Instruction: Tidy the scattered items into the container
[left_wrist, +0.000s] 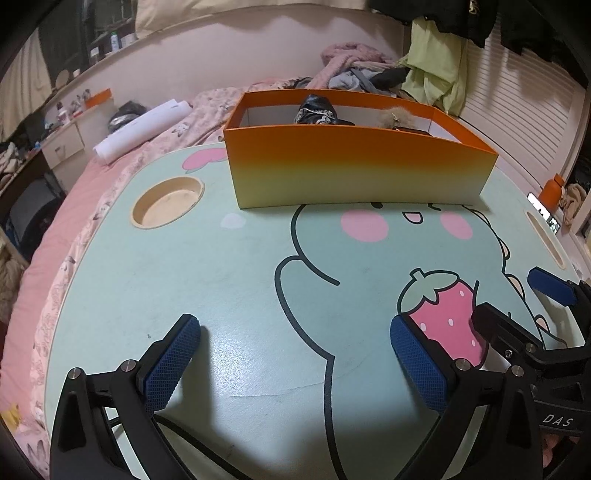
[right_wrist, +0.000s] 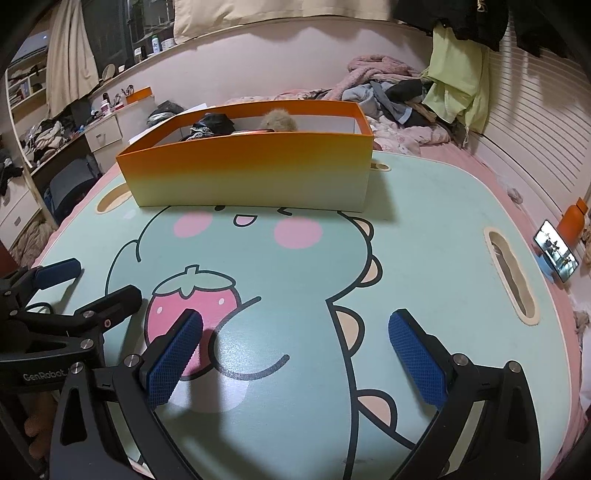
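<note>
Left wrist view shows a round cup recess (left_wrist: 168, 201) at the left of the lap table (left_wrist: 229, 295), which is mint green with a cartoon dinosaur and a strawberry (left_wrist: 443, 314) printed on it. The left gripper (left_wrist: 295, 363) hangs over bare tabletop with its jaws spread wide and nothing between the blue pads. Toward the far edge stands the orange-and-cream container (left_wrist: 354, 162), upright on the table; a dark glossy bundle (left_wrist: 317, 109) and a tan fluffy item (left_wrist: 393, 118) lie inside it. At the right edge the other gripper reaches in.

Right wrist view has the left tool at the left edge, beside the strawberry. The right gripper (right_wrist: 295, 360) is likewise wide open and empty above the dinosaur print. Further right are a slot in the table (right_wrist: 511, 277), then a lit phone (right_wrist: 556, 254) and an orange bottle (right_wrist: 572, 221) on the pink bedding.
</note>
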